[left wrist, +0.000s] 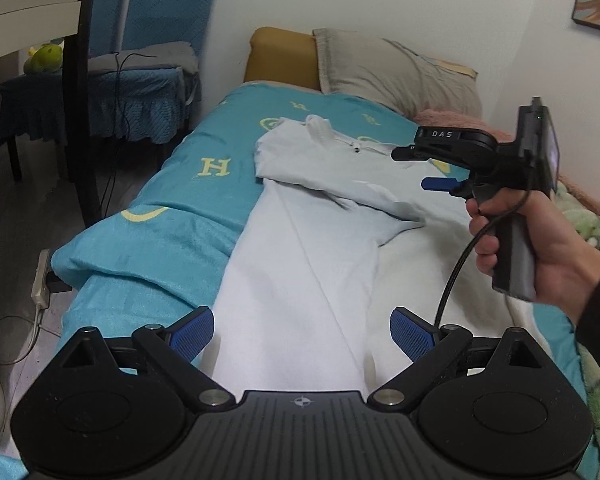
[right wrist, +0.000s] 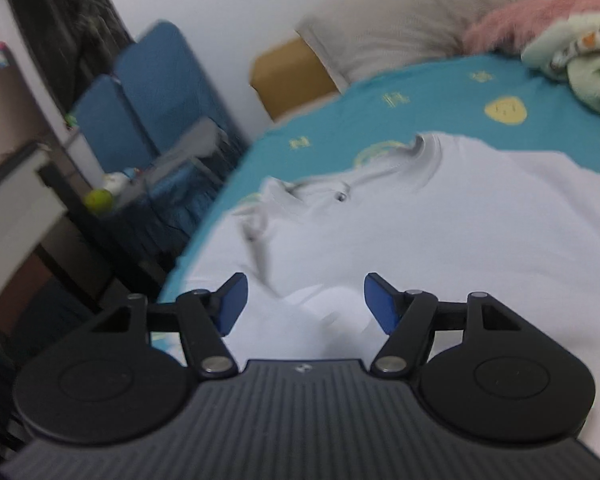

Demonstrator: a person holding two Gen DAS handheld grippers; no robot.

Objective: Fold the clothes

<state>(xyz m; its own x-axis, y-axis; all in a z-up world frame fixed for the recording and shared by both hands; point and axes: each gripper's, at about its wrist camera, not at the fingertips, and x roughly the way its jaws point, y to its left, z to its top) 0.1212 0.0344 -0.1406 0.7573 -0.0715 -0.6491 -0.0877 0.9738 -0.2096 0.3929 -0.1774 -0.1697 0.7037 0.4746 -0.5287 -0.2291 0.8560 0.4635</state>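
Bedroom, bed with teal letter-print cover against a white wall. Left hand-held gripper hovers over the hem end, blue pads spread wide, holding nothing; right hand-held gripper, gripped upright in the person's hand, likewise wide and empty above the chest of the pale white collared shirt, which lies lengthwise on the bed. One side with its sleeve lies turned in across the front: judged mid-fold; next move likely calls for pinching an edge, which one unclear.
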